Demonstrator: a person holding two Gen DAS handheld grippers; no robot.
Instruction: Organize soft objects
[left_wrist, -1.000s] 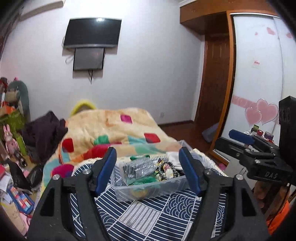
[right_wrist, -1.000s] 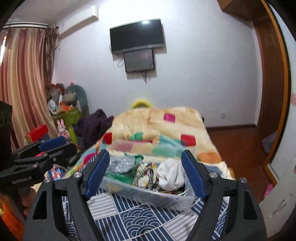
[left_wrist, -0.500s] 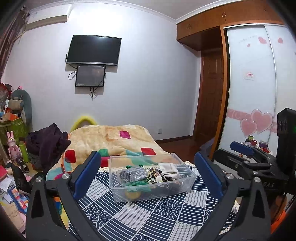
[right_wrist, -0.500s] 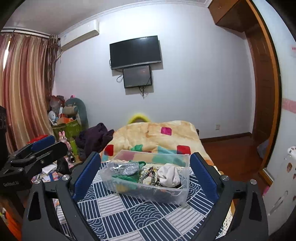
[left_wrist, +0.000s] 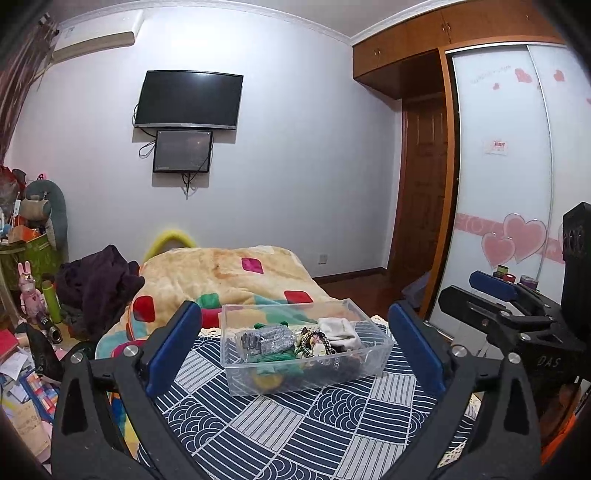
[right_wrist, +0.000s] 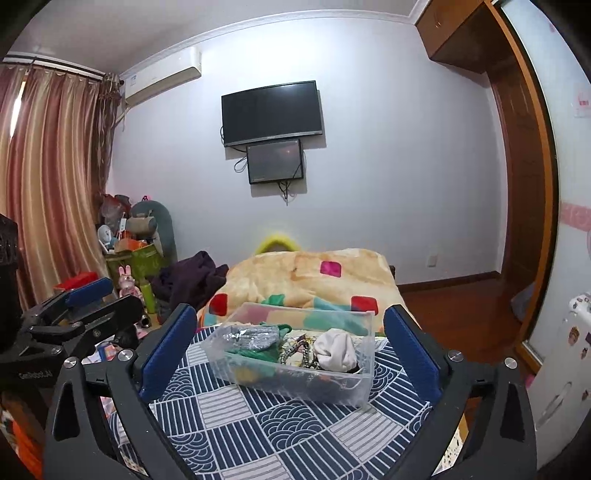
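A clear plastic box (left_wrist: 306, 354) (right_wrist: 295, 354) stands on a surface covered by a navy-and-white patterned cloth (left_wrist: 295, 424) (right_wrist: 280, 424), toward the far edge of that cloth, with the bed's yellow patchwork blanket (left_wrist: 229, 269) (right_wrist: 314, 273) directly behind it. Whether the cloth covers a counter or the foot of the bed cannot be told.

The left claw (left_wrist: 295, 347) is spread wide and holds nothing. Its two blue-padded fingers (left_wrist: 173, 347) frame the box from the near side, one to each side of it, neither touching it. The right claw (right_wrist: 288, 347) is likewise wide apart and empty, its two blue fingers (right_wrist: 166, 350) flanking the same box and clear of its walls. In the left view the right claw shows at the right edge; in the right view the left claw shows at the left edge. Both hang above the near part of the cloth.

There is one box. Inside it lie one silvery grey bundle (left_wrist: 267, 339) (right_wrist: 251, 336) at the left end, one green cloth (left_wrist: 275, 356) (right_wrist: 258, 352) under and beside it, one white sock-like piece (left_wrist: 340, 332) (right_wrist: 338, 349) at the right end, and a tangle of bead strings (left_wrist: 314, 343) (right_wrist: 295, 350) between them, too knotted to count. Something yellow (left_wrist: 262, 380) shows through the near wall at the bottom; its shape is unclear.

On the far wall hang two dark screens, a large television (left_wrist: 189, 99) (right_wrist: 271, 112) and one smaller screen (left_wrist: 183, 150) (right_wrist: 275, 161) just beneath it.
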